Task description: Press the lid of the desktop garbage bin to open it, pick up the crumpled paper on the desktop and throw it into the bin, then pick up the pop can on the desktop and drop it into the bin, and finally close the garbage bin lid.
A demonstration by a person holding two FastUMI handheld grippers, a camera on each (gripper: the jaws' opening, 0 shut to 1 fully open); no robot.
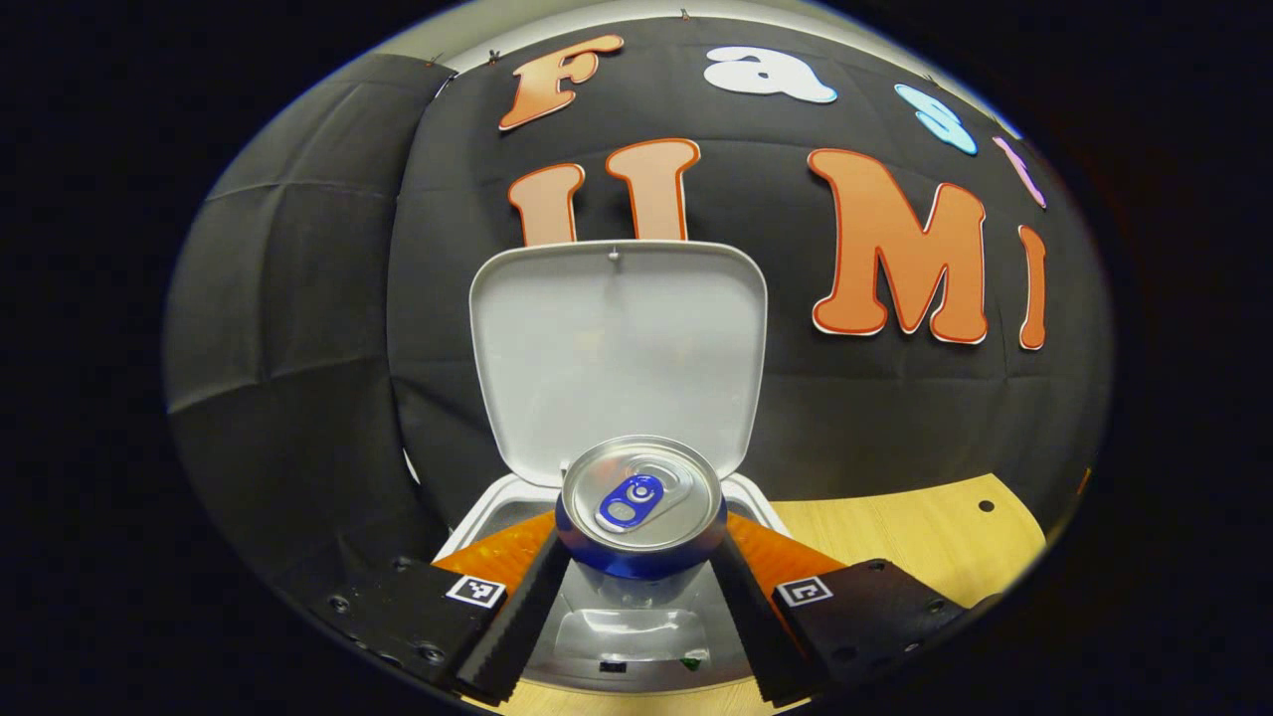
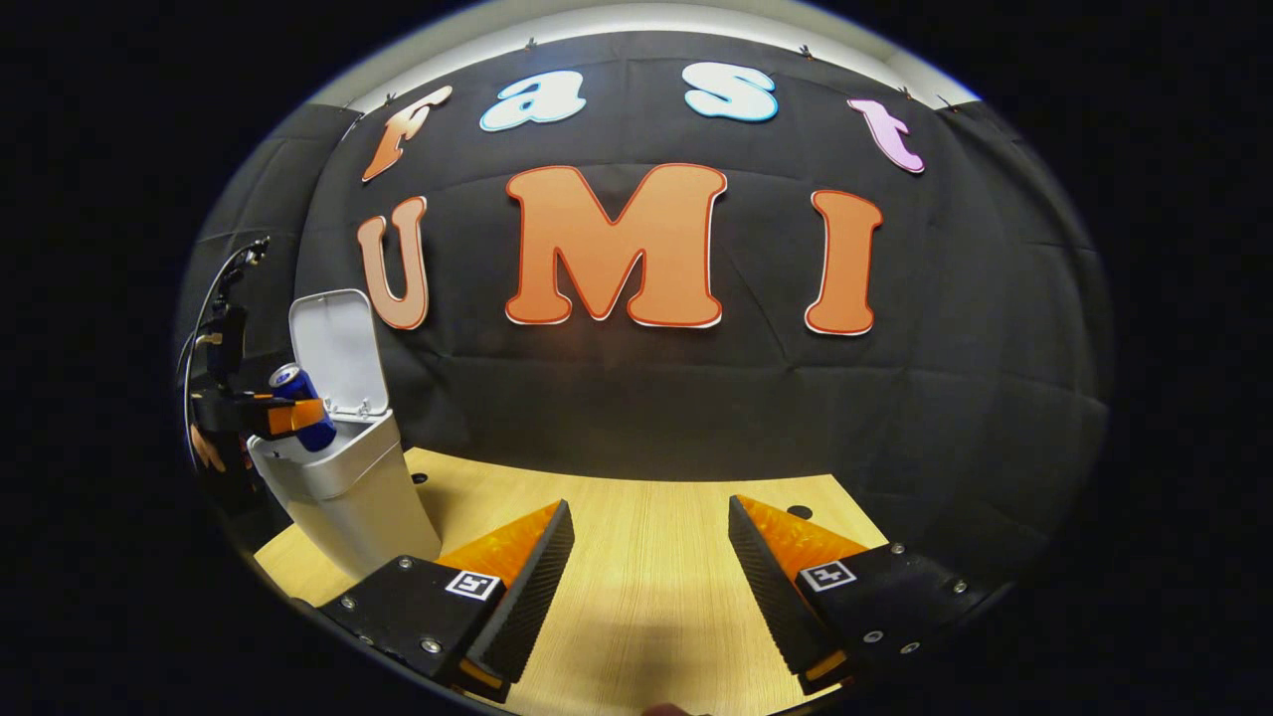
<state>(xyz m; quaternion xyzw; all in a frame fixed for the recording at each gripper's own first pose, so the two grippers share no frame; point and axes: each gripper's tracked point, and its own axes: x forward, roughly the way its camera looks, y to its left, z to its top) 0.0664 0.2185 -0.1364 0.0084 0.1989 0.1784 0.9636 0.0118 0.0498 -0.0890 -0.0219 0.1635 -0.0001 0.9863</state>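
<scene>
A blue pop can [image 1: 641, 497] with a silver top is held upright, my left gripper [image 1: 641, 555] shut on its sides. It hangs directly over the open mouth of the white bin [image 1: 475, 525], whose lid [image 1: 617, 348] stands raised behind it. In the right gripper view, the bin [image 2: 343, 487] stands at the table's left end with its lid [image 2: 338, 348] up. There the can [image 2: 306, 396] tilts over the opening in the left gripper [image 2: 288, 413]. My right gripper [image 2: 648, 509] is open low over the wooden table [image 2: 646, 597], with nothing between its fingers.
Black cloth walls close the booth behind and to the sides. The table [image 1: 925, 542] extends to the right of the bin. A cable [image 2: 214, 298] rises from the left gripper's body.
</scene>
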